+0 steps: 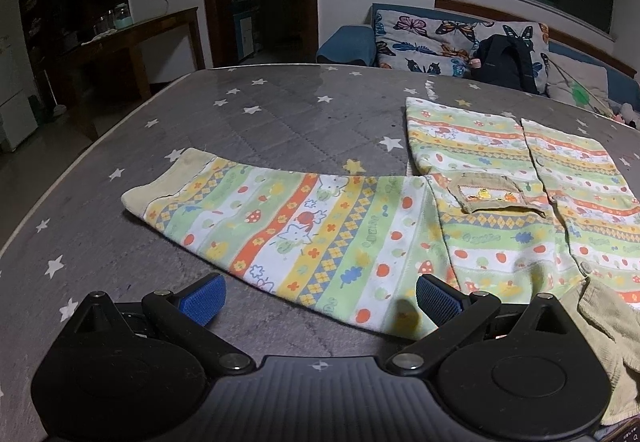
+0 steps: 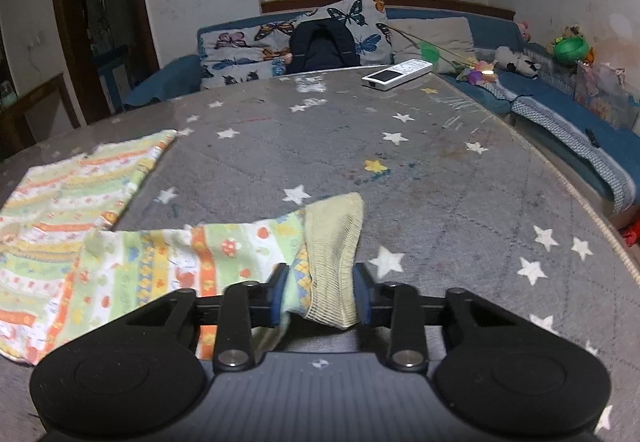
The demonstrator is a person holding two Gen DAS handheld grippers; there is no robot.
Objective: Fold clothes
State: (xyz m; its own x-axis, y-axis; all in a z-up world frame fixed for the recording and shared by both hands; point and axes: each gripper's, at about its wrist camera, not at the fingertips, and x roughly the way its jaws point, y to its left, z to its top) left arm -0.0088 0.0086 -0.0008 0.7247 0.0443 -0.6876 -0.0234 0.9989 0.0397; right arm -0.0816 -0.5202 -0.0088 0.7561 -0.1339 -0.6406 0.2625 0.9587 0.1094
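So the patterned shirt is lying flat on the grey starry worktop, front up, one sleeve stretched out to the side. Left tongs are wide open, hovering just in front of that sleeve's near edge, nothing between the blue pads. Right tongs are clamped on the ribbed cuff of the other sleeve, which is lifted off the worktop. A white remote sits at the far edge, well apart from the shirt.
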